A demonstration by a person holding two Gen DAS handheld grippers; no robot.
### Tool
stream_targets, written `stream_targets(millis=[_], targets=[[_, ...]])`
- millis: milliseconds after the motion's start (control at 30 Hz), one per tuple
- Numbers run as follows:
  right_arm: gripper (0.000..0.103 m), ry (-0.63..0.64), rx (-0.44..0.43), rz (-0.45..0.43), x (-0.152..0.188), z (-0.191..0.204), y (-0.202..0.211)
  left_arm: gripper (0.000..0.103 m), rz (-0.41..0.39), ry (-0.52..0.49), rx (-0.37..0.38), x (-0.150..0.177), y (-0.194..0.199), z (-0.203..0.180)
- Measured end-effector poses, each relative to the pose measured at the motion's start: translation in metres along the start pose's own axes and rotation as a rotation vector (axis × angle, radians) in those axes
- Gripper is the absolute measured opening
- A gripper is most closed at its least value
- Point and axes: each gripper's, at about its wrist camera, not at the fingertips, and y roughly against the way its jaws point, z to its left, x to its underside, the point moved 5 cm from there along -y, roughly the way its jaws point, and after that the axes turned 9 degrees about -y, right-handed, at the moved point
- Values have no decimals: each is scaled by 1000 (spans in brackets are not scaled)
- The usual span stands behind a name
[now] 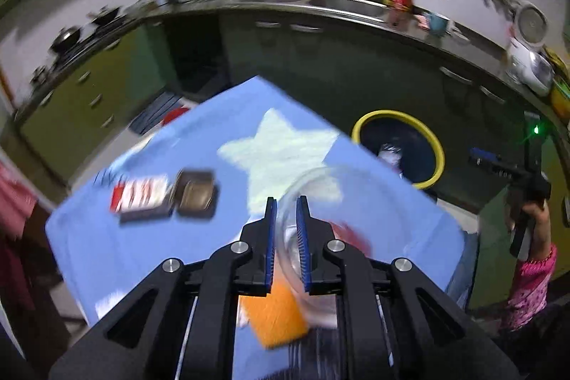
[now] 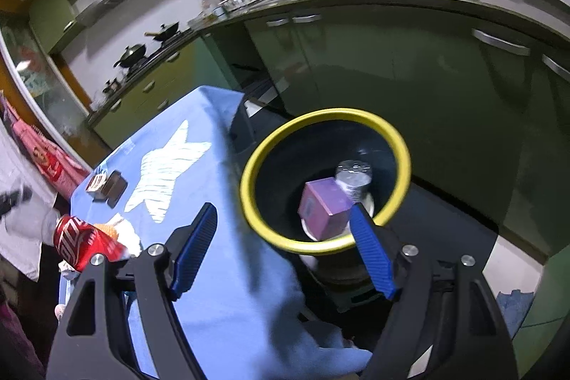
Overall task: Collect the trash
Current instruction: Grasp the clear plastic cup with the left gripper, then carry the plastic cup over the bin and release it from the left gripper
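My left gripper (image 1: 286, 202) is shut on the wall of a clear plastic cup (image 1: 342, 187), which hangs above the blue tablecloth (image 1: 142, 248); the picture is blurred by motion. A yellow-rimmed black bin (image 2: 249, 166) stands beside the table and holds a pink box (image 2: 322, 205) and a silvery crushed cup (image 2: 352, 178). My right gripper (image 2: 284, 208) is open and empty, just above the bin's near rim. On the cloth's left edge lies a red cola can (image 2: 85, 243), with an orange scrap (image 2: 108, 230) next to it.
An open dark tin with a red-and-white pack (image 1: 167, 196) rests on the cloth by a white star print (image 1: 281, 152). Green kitchen cabinets (image 2: 409, 73) and a cluttered counter curve behind. A hand in a pink sleeve (image 1: 530, 276) holds the right gripper.
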Motion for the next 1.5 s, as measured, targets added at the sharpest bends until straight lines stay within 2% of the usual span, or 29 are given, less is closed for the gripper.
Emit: stream_targets(millis=[67, 167, 467, 700, 833, 1033, 1133, 1300, 1400, 1433, 1500], targets=[[73, -21, 1, -16, -2, -8, 5, 11, 5, -20, -8, -23, -7, -1], [73, -28, -15, -25, -4, -13, 9, 11, 14, -32, -35, -39, -17, -3], [73, -62, -27, -31, -5, -29, 9, 11, 35, -43, -82, -48, -31, 6], [73, -73, -22, -45, -7, -35, 15, 11, 30, -79, -47, -70, -47, -6], [73, -76, -15, -58, -8, -39, 21, 11, 25, -127, 14, -91, -64, -33], [73, -100, 5, -77, -11, -55, 30, 11, 26, -235, 147, -146, -101, -109], [73, -113, 18, -80, -12, -65, 32, 11, 73, -273, 213, -167, -136, -150], [73, -129, 24, -86, -14, -77, 36, 11, 166, -300, 230, -183, -195, -190], [73, -138, 27, -84, -13, -83, 37, 11, 232, -299, 235, -179, -227, -204], [73, -145, 28, -82, -12, -86, 36, 13, 258, -295, 235, -177, -237, -208], [73, -153, 30, -78, -12, -89, 35, 38, 286, -297, 218, -172, -252, -212]])
